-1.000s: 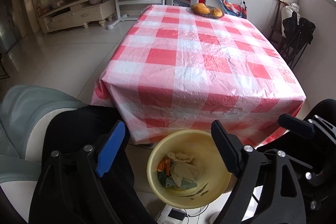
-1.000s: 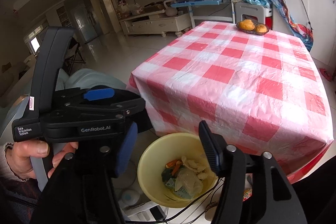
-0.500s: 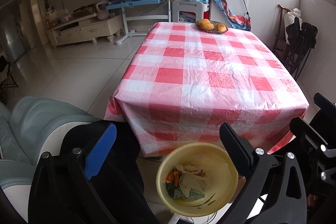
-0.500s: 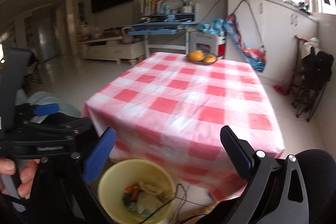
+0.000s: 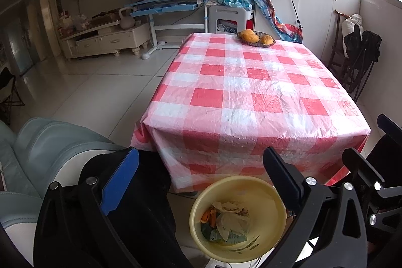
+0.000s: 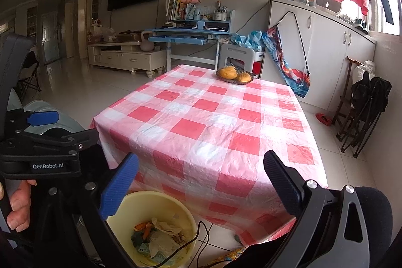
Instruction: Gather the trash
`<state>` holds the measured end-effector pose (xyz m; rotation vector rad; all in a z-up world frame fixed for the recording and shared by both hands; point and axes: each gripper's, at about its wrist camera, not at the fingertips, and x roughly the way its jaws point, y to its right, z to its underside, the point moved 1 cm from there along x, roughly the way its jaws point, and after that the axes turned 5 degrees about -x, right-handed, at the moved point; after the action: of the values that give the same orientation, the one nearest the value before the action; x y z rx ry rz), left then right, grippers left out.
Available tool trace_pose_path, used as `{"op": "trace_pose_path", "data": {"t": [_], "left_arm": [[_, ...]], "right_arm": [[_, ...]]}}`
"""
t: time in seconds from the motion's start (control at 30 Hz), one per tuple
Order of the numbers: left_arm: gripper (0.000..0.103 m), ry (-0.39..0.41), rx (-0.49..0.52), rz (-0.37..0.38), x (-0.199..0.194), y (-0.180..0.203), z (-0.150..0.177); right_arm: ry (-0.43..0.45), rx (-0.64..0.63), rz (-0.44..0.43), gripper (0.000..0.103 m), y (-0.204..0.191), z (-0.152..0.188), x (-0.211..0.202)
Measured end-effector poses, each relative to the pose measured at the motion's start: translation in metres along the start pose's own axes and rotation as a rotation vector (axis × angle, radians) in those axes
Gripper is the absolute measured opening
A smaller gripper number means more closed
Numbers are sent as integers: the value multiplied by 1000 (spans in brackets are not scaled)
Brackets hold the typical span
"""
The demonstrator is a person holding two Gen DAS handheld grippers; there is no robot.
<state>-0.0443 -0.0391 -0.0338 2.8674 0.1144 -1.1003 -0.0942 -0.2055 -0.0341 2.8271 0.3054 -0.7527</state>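
A yellow bin (image 5: 272, 215) stands on the floor at the near edge of the table, below both grippers. It holds trash (image 5: 227, 224): crumpled paper, orange peel and a green wrapper. My left gripper (image 5: 199, 155) hangs open above and short of it, with nothing between its fingers. In the right wrist view the bin (image 6: 163, 202) sits at the lower left with the trash (image 6: 157, 239) inside. My right gripper (image 6: 201, 157) is wide open and empty above it. The left tool's black body (image 6: 50, 157) shows at the left, held by a hand (image 6: 18, 205).
The table, under a red-and-white checked cloth (image 5: 251, 97), fills the middle, with a fruit basket (image 5: 256, 39) at its far edge. A pale sofa (image 5: 37, 150) and a black-clad leg (image 5: 140, 192) lie to the left. A black cable (image 6: 201, 235) crosses the bin's rim. Folded chairs (image 6: 364, 112) stand at the right.
Both grippers' jaws have spread wider. Both views have tilted upward, so the bin sits lower in each view. The right view has also swung right, away from the left tool.
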Motion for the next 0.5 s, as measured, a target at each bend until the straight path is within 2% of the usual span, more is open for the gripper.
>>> {"op": "trace_pose_path", "data": {"t": [0.5], "left_arm": [[96,-2,1,-23,-2,0,-1]], "right_arm": [[4,-18,6,95,-4,1,-1]]}}
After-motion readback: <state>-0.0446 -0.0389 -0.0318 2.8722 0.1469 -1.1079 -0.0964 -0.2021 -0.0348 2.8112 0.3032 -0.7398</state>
